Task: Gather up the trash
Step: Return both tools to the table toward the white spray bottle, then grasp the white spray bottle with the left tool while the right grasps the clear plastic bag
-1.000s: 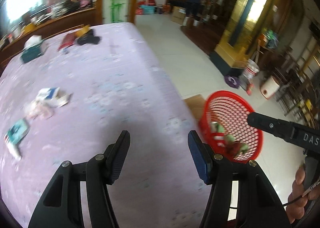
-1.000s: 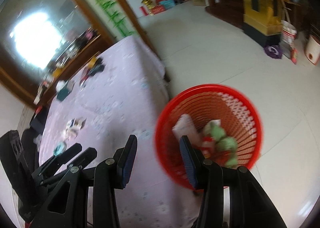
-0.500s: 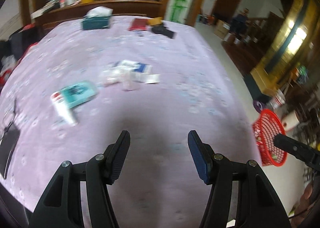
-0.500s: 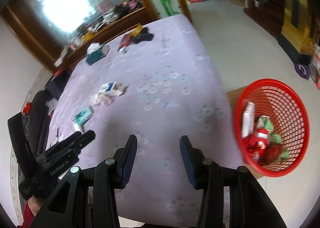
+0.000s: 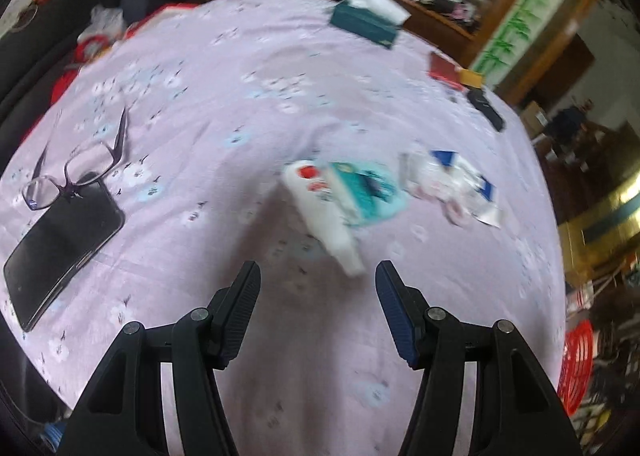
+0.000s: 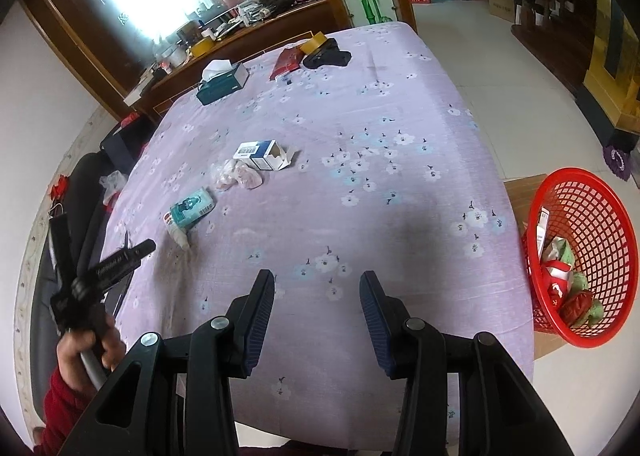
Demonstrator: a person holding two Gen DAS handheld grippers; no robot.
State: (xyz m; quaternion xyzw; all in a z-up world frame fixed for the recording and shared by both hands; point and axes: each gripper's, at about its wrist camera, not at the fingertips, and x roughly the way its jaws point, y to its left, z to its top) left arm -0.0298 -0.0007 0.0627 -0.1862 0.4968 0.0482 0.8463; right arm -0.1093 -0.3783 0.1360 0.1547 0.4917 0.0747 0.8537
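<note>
Left gripper (image 5: 318, 304) is hovering over the lilac flowered surface (image 5: 240, 103), fingers standing apart and gripping nothing, a white tube (image 5: 324, 221) and teal packet (image 5: 366, 191) lying just ahead. Right gripper (image 6: 317, 312) is also hanging with fingers parted and bare. Red basket (image 6: 592, 256) is sitting off the surface's right edge, wrappers inside. Torn box (image 6: 262, 155) is lying mid-surface.

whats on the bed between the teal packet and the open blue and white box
A small heap of crumpled pinkish wrappers lies between the teal packet and the blue and white box. The right wrist view shows it sharply; the left wrist view is blurred.
</note>
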